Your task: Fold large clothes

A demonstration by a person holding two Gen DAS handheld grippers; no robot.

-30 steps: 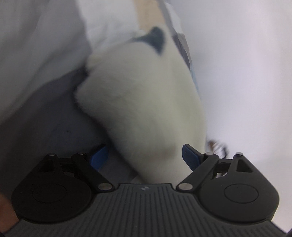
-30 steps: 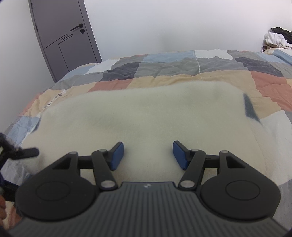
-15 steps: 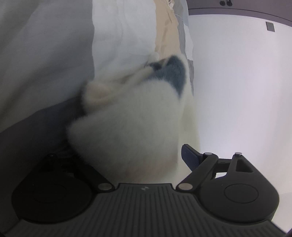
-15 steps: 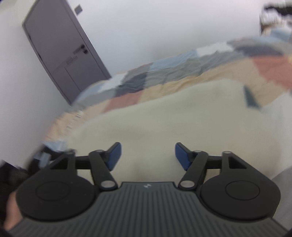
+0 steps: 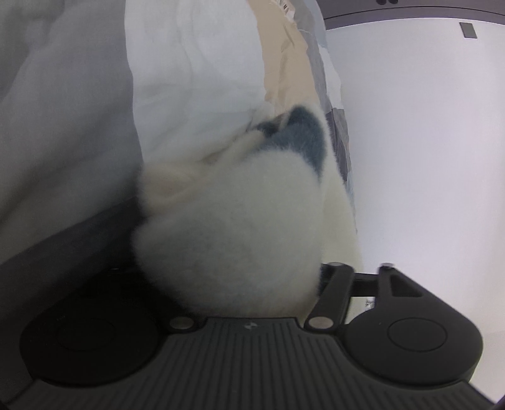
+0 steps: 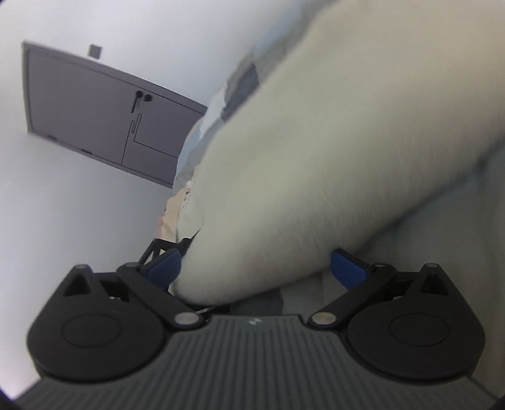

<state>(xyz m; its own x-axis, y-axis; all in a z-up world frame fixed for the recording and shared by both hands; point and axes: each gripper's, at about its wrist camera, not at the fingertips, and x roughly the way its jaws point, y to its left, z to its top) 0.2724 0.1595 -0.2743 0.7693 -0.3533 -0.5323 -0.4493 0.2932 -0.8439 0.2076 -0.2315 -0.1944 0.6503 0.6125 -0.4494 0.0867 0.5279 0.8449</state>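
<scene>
Fleecy white garment [image 5: 233, 239], soft and bulky, bunches between closing left tongs [image 5: 252, 284]; right tongs [image 6: 255, 268] opening around its edge beside the bed [image 5: 189, 79].

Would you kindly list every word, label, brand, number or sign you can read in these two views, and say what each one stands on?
No readable words or numbers in either view.
Small pale emblem on the left gripper body: a mark only, no letters.
The same emblem on the right gripper body: too small to read.
Tag on the patchwork quilt at the top edge: dark marks, too blurred to read.
Fluffy white garment: no label shows.
</scene>
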